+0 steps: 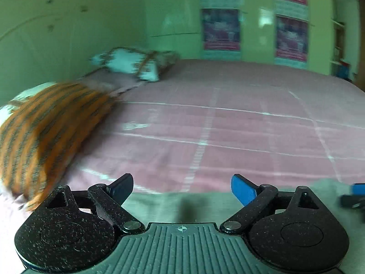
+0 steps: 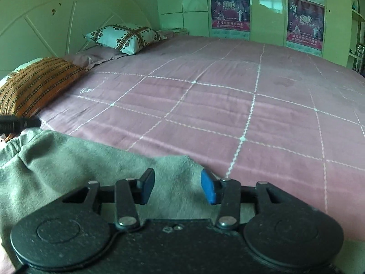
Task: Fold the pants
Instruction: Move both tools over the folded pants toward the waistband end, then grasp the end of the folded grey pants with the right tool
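With the soft grey fleece pants point(image 2: 68, 159) lying on the pink checked bedspread point(image 2: 228, 105), both the left gripper point(image 1: 182, 188) and right gripper point(image 2: 178, 188) gape apart empty, so each should probably pinch the waistband edge squarely before folding.

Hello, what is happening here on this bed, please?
A person with a gripper in each hand is folding grey pants on a pink checked bedsheet. Both the left gripper and the right gripper are open above the pants, gripping nothing. Two pillows lie near the headboard.
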Motion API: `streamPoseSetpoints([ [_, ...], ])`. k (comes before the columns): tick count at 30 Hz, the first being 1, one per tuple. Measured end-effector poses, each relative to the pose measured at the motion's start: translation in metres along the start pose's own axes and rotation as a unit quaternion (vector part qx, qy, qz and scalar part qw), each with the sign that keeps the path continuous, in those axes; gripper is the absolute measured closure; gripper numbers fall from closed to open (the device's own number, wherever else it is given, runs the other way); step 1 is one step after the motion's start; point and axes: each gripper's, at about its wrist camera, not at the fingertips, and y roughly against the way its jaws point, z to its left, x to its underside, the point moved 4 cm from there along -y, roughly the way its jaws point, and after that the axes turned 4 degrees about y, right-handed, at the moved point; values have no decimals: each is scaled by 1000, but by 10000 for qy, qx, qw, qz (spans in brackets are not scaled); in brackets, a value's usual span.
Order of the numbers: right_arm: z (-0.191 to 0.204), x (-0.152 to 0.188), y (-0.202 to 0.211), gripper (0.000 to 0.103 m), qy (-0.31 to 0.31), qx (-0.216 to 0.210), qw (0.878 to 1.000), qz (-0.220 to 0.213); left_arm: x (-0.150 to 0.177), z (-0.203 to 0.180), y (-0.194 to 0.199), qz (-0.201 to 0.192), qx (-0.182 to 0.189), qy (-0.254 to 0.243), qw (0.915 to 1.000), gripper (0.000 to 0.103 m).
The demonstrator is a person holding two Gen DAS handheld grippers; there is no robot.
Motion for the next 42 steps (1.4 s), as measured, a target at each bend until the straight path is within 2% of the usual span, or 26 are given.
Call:
streamPoseSetpoints([
  [3, 4, 9, -27, 64, -38, -40, 9990, 435, 22, -19, -29, 391, 101, -239, 9989, 10],
  [5, 9, 10, -40, 51, 23, -13, 9995, 322, 42, -15, -51, 688, -70, -320, 9971, 10],
  [6, 12, 9, -44, 48, 61, -9, 9994, 330, 49, -8, -55, 591, 12, -303, 9978, 10],
  [7, 12, 5, -43, 48, 32, 0, 9994, 337, 49, -9, -53, 581, 17, -354, 9977, 10],
  [8, 10, 2, -36, 54, -70, -27, 9996, 270, 46, -11, -51, 609, -19, -498, 9969, 10],
  [10, 0, 0, -11, 59, -220, -129, 9997, -21, 43, -8, -50, 625, 16, -491, 9968, 10],
  [12, -17, 11, 15, 59, -98, 115, 9998, -147, 42, -6, -52, 622, 64, -535, 9966, 10],
  [14, -46, 35, 34, 59, 13, 409, 9991, 86, 42, -8, -50, 612, 38, -604, 9963, 10],
  [16, -86, 62, 40, 60, -16, 964, 9940, 519, 45, -12, -47, 608, 34, -596, 9964, 10],
  [18, -132, 84, 62, 61, -413, 1203, 9908, 470, 45, -11, -46, 563, 65, -540, 9969, 10],
  [19, -156, 92, 83, 61, -629, 1483, 9863, 358, 44, -10, -43, 540, 66, -531, 9971, 10],
  [21, -199, 109, 130, 59, -1131, 1913, 9749, -96, 38, -7, -24, 358, -19, -414, 9985, 10],
  [24, -252, 147, 201, 60, -1960, 2212, 9530, -669, 35, -1, 13, 7, 86, -167, 9998, 10],
  [27, -298, 198, 268, 62, -2764, 2629, 9181, -1078, 44, 1, 44, -84, 175, -1, 9998, 10],
  [28, -310, 215, 285, 66, -3044, 2717, 9056, -1161, 49, 1, 51, -80, 196, 30, 9998, 10],
  [30, -330, 245, 309, 70, -3703, 2717, 8786, -1306, 61, -3, 64, -48, 201, 70, 9998, 10],
  [34, -350, 286, 317, 66, -4684, 2274, 8406, -1492, 78, -11, 81, 93, 249, 376, 9989, 10],
  [39, -359, 335, 310, 70, -5873, 1568, 7741, -1766, 99, -28, 98, 259, 354, 438, 9981, 10],
  [41, -362, 342, 310, 71, -6040, 1374, 7596, -1982, 106, -33, 102, 321, 380, 370, 9981, 10],
  [42, -364, 342, 307, 71, -6089, 1267, 7566, -2016, 108, -35, 104, 348, 389, 366, 9980, 10],
])
